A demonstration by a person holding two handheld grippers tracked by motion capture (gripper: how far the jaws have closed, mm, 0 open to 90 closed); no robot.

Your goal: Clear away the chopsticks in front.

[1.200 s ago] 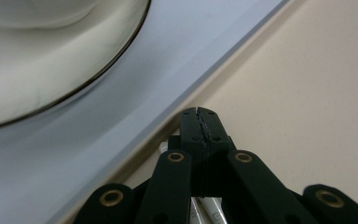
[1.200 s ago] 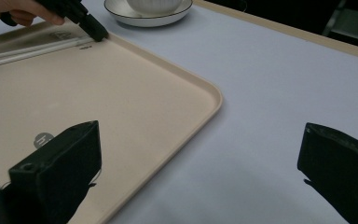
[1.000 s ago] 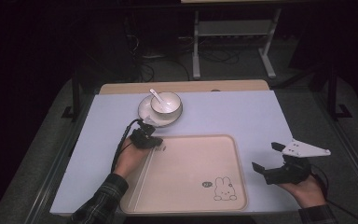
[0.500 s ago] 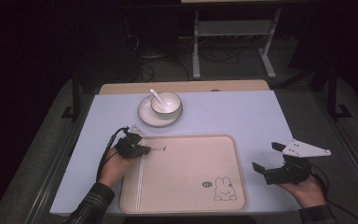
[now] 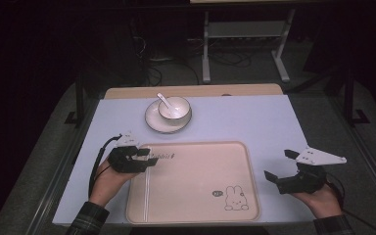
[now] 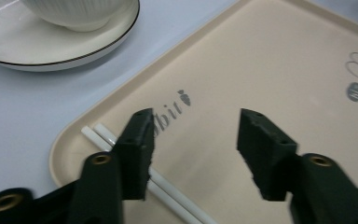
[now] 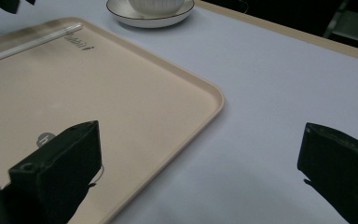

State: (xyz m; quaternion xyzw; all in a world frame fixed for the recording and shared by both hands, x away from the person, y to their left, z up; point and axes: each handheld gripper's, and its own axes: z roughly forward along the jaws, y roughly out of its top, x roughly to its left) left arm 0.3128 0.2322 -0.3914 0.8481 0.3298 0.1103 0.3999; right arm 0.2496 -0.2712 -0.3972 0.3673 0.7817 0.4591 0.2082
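1. Now my left tool (image 5: 144,156) hangs over the near-left corner of the beige tray (image 5: 200,147), and its jaws stand clearly apart with nothing between them.
2. Under this tool, in the left gripper view, I see a pair of white chopsticks (image 6: 168,196) lying flat inside the tray, side by side along its left edge.
3. One jaw is just above the chopsticks, but it does not close on them.
4. My right tool (image 5: 279,166) is over the pale blue surface (image 5: 254,117), just beside the right edge of the tray; its jaws are wide apart and hold nothing.
5. The tray has a small rabbit drawing (image 5: 236,198) near its right front corner.
6. Behind the tray, well apart from both tools, a white bowl (image 5: 175,106) stands on a white saucer (image 5: 152,120), and a white spoon (image 5: 164,99) leans in the bowl.
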